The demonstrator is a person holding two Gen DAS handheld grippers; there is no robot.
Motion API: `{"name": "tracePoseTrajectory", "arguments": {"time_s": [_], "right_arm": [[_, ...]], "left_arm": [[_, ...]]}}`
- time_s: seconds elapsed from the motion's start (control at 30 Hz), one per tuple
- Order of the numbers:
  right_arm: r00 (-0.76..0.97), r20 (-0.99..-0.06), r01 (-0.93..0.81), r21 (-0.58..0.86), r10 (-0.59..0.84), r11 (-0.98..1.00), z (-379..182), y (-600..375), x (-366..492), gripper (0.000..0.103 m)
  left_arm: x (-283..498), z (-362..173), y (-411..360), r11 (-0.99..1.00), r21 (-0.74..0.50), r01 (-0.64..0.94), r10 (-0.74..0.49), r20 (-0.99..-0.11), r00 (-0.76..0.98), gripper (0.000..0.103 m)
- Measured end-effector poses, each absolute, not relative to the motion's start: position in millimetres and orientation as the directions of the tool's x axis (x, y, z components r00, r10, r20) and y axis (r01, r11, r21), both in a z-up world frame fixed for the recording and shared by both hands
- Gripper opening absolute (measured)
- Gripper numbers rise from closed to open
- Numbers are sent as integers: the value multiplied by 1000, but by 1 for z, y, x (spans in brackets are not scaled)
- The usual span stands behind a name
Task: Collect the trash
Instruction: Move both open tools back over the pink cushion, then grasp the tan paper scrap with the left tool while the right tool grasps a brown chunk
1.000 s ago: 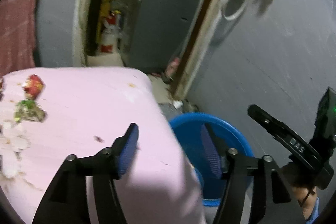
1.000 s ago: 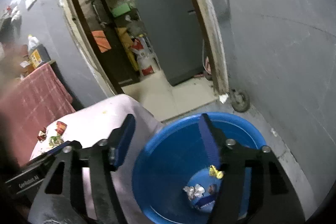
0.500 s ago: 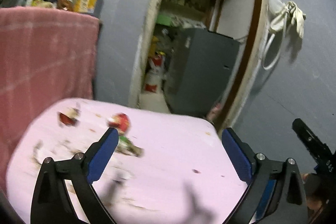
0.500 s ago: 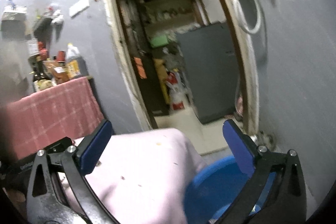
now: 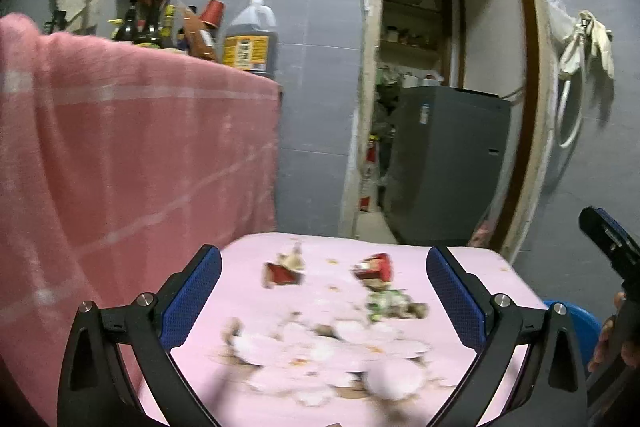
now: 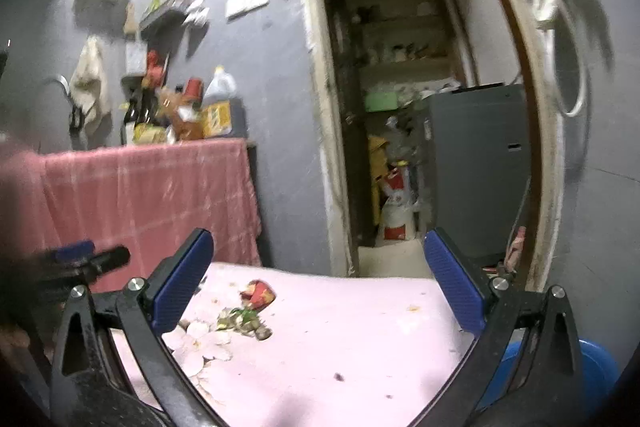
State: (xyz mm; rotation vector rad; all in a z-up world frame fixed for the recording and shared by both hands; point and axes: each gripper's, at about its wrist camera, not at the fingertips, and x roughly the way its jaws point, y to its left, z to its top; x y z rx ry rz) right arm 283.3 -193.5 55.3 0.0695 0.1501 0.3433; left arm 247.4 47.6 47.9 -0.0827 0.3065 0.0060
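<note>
- The left gripper [image 5: 322, 291] has its blue-padded fingers opening wide and empty over a pale pink table [image 5: 472, 259].
- The right gripper [image 6: 318, 277] is spread wide, holding nothing.
- Crumpled red and green wrappers [image 5: 376, 269] and white scraps [image 5: 344, 343] lie on the table between the left fingers.
- A blue plastic tub [image 6: 596, 363] sits just beside the table's right edge.
- The step looks like reaching for more litter; next comes lowering onto a wrapper and pinching it.

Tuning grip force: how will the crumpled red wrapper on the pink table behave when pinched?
The red wrapper looks thin and crumpled, so probably light and crushable. It lies loose on the pink table, so it may slide if nudged. Unlikely to roll.
</note>
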Motion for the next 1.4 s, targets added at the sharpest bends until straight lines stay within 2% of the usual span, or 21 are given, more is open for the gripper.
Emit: {"name": "tracePoseTrajectory", "arguments": {"time_s": [0.17,0.27,0.4,0.53,0.67,0.73,0.8,0.97,1.0,1.13,1.2,1.4], "right_arm": [[908,-188,-368,67,374,927,41,-172,301,103],[883,-266,-378,83,386,922,32,-160,324,103],[843,-371,-373,120,390,920,22,-152,350,103],[803,-411,-396,171,431,902,16,-151,364,103],[757,-492,-398,174,430,901,9,-145,377,102],[733,-537,-394,166,418,904,5,-143,382,99],[697,-586,-395,167,413,903,-2,-141,389,90],[646,-636,-396,194,422,898,-12,-140,396,80],[634,-650,-397,190,419,898,-14,-139,397,77],[582,-699,-424,175,416,888,-23,-130,399,71],[556,-726,-442,154,405,884,-28,-121,399,65],[491,-782,-487,119,384,865,-38,-102,402,48]], "left_arm": [[251,39,73,996,-76,-54,28,-307,951,101],[255,32,82,996,-67,-63,38,-324,945,101],[272,24,89,996,-56,-69,43,-371,928,101],[295,13,96,996,-59,-71,36,-454,890,101],[316,7,97,995,-50,-88,48,-536,843,101],[326,4,97,995,-46,-85,44,-570,820,101],[337,-1,98,995,-53,-82,34,-605,796,101],[358,-11,100,994,-79,-72,1,-665,747,99],[361,-13,100,994,-85,-65,-9,-673,739,98],[374,-15,97,995,-93,-30,-43,-695,718,80],[377,-16,94,996,-92,-14,-55,-700,712,75],[389,-18,85,995,-91,31,-88,-730,678,47]]}}
